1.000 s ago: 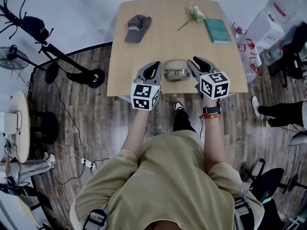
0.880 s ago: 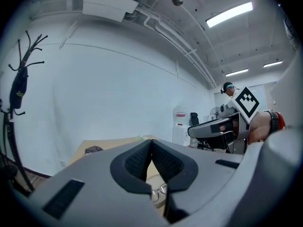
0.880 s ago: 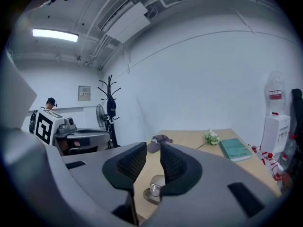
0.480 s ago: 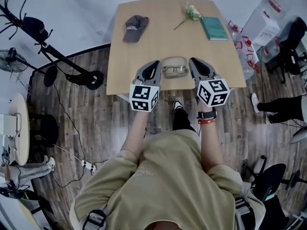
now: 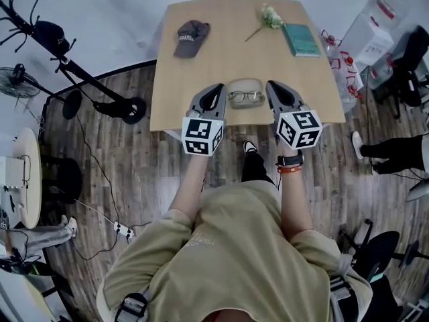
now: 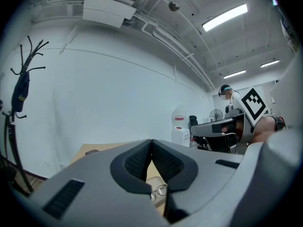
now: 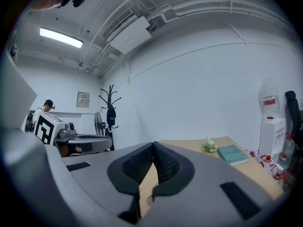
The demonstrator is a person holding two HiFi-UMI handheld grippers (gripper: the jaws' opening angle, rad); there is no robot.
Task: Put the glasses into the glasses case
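The dark-framed glasses (image 5: pixel 245 97) lie on the open beige glasses case (image 5: pixel 245 84) near the front edge of the wooden table (image 5: pixel 228 59). My left gripper (image 5: pixel 218 86) is just left of the case and my right gripper (image 5: pixel 269 84) just right of it, both level and apart from it. The left gripper (image 6: pixel 151 143) is shut with nothing in it, and the glasses (image 6: pixel 160 189) show below its pads. The right gripper (image 7: pixel 154 146) has just been closing and is now shut, with nothing between its jaws.
At the back of the table lie a grey cap (image 5: pixel 191 35), a flower sprig (image 5: pixel 270 17) and a teal book (image 5: pixel 300 39). A coat stand (image 5: pixel 80 79) lies left of the table. A water dispenser (image 5: pixel 372 35) and a seated person's legs (image 5: pixel 392 156) are on the right.
The right gripper's jaws have come together. Both grippers have shifted a little beside the case. The glasses and the case have not moved.
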